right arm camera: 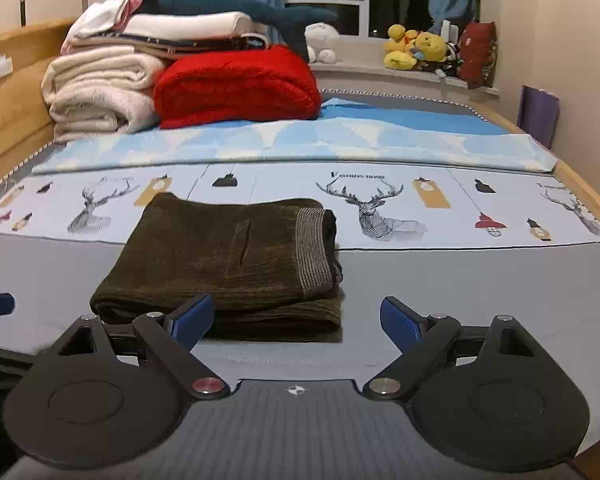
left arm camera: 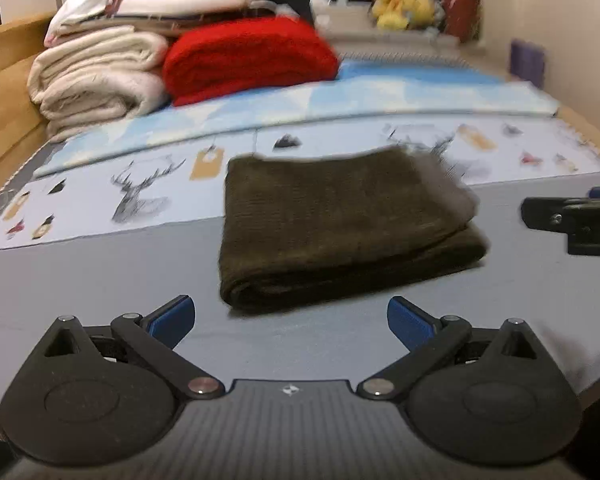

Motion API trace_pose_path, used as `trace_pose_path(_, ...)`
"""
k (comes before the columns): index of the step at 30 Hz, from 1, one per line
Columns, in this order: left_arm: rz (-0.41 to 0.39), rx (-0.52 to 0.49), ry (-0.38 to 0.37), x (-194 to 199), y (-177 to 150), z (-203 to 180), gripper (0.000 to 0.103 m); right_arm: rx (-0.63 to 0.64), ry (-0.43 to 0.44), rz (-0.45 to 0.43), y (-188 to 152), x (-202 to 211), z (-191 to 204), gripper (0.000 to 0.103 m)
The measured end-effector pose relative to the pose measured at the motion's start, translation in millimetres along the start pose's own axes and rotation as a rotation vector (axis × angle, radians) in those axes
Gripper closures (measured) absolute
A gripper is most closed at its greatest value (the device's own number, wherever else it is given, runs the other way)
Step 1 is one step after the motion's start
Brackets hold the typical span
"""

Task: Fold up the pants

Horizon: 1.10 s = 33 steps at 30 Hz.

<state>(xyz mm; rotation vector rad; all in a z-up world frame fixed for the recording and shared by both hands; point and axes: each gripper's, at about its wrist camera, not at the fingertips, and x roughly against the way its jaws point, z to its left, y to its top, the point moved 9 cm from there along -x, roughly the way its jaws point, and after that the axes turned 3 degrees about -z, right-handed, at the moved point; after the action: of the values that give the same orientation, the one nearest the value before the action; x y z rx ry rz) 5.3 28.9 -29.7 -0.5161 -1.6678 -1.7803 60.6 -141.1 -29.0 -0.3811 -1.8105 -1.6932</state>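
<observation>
Both grippers stand with jaws spread wide and nothing between them — the left gripper [left arm camera: 291, 322] and the right gripper [right arm camera: 297, 322] each sit low in their own frames. Folded dark brown pants [right arm camera: 228, 256] lie on the grey bed sheet [right arm camera: 480, 292], centre of frame, just beyond the fingertips — untouched. Upper left, a red blanket [right arm camera: 236, 84] rests beside cream blankets [right arm camera: 100, 92].
</observation>
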Motion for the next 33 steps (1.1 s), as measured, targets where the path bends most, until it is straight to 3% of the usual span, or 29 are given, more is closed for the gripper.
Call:
trace_pose_path(3, -0.055, 0.038, 0.001, 0.3, 8.7, 4.4, 0.0, 0.007, -0.015, 0.02, -1.6, -12.3, 4.0, 0.012)
trace_pose_path(8, 0.008, 0.146, -0.034, -10.6, 10.2, 9.8, 0.0, -0.018, -0.019, 0.085, -8.2, -28.7, 10.3, 0.012)
trace_pose_path(16, 0.057, 0.19, -0.037, -22.7, 2.4, 6.7, 0.0, -0.02, -0.024, 0.105, -15.4, -31.5, 17.0, 0.012)
trace_pose_path(33, 0.06, 0.155, -0.043, -33.1, 1.5, -6.1, 0.0, -0.012, -0.03, 0.115, -15.7, -38.9, 3.9, 0.012)
